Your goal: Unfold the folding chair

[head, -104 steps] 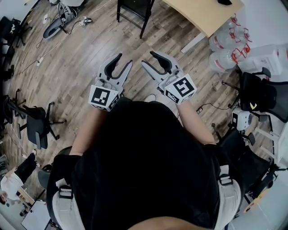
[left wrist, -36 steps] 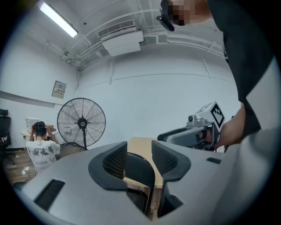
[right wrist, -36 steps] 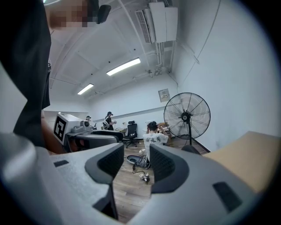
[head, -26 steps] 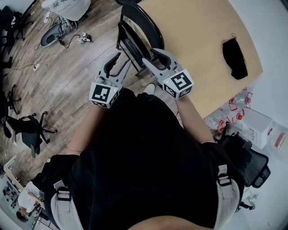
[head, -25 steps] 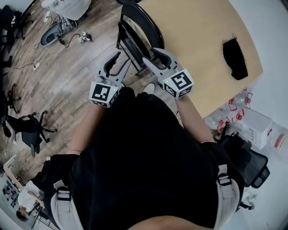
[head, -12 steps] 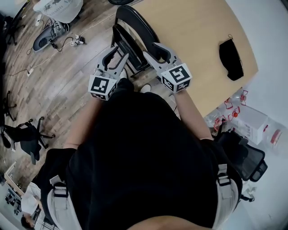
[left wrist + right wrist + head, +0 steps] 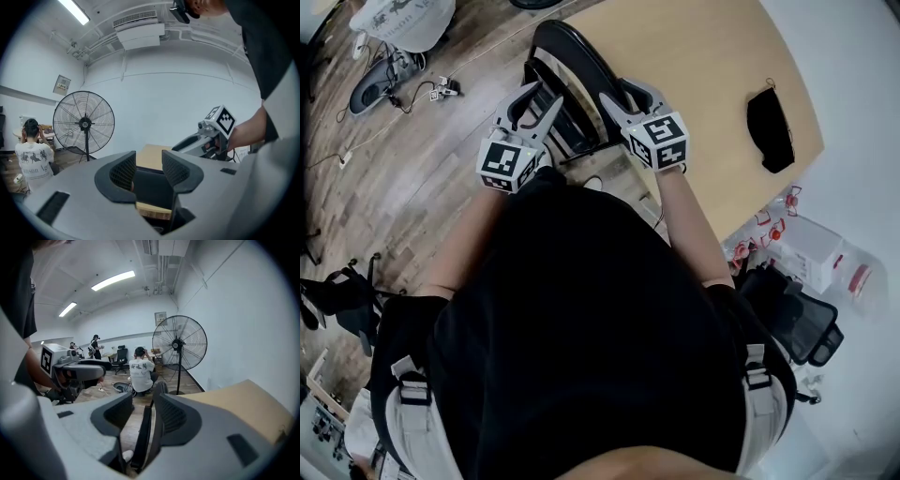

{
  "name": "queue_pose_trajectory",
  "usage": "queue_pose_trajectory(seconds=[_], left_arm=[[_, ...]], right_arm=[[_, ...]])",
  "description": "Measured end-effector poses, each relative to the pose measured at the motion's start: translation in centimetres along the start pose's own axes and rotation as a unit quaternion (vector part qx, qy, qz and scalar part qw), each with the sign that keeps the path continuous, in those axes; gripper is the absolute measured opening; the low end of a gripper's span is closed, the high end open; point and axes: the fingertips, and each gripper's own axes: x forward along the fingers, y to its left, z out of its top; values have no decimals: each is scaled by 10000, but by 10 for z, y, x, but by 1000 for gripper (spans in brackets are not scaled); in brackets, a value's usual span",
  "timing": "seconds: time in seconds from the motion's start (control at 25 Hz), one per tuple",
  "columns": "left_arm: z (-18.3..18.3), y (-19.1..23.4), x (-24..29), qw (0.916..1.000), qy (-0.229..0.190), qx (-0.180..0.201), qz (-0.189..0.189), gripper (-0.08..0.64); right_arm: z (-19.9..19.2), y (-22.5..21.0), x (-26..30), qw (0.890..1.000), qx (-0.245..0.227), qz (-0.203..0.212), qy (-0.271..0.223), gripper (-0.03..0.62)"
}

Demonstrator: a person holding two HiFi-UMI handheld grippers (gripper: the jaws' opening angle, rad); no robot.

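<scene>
The folding chair (image 7: 572,52) is black, folded flat, and leans against the edge of the wooden table (image 7: 694,66). My left gripper (image 7: 539,98) hovers open just in front of its left side. In the left gripper view the open left gripper (image 7: 147,171) frames the chair's dark back (image 7: 150,187) beyond the pads. My right gripper (image 7: 621,94) is open at the chair's right side. In the right gripper view the right gripper (image 7: 140,416) shows the chair (image 7: 143,432) edge-on in the gap, with no pad pressing on it.
A black pouch (image 7: 769,117) lies on the table. Water bottles (image 7: 769,244) and an office chair (image 7: 797,319) stand at the right. Cables and gear (image 7: 394,75) litter the wooden floor at the left. A standing fan (image 7: 84,124) and a crouching person (image 7: 140,373) are beyond the chair.
Both grippers have moved forward and a little down toward the folded chair, which now sits right at their tips. Their jaws stand as wide as before.
</scene>
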Motion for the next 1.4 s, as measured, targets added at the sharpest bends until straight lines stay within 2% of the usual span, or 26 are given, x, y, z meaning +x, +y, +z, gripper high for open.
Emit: queue_pose_trajectory(seconds=[0.28, 0.6, 0.92, 1.16, 1.4], left_arm=[[-7, 27, 23, 9999, 65, -15, -110, 167], [-13, 51, 46, 9995, 107, -38, -301, 167], [-18, 66, 62, 9986, 154, -51, -503, 167], [-28, 77, 68, 9982, 257, -125, -530, 167], [-31, 81, 67, 9984, 292, -125, -473, 167]], right_arm=[[-20, -27, 45, 9959, 14, -131, 893, 176], [-45, -46, 81, 9826, -134, -242, 1835, 176], [-74, -58, 104, 9646, -175, -282, 2615, 176], [-109, -58, 112, 9405, 103, -35, 3397, 176], [-118, -58, 115, 9320, 272, -8, 3615, 173]])
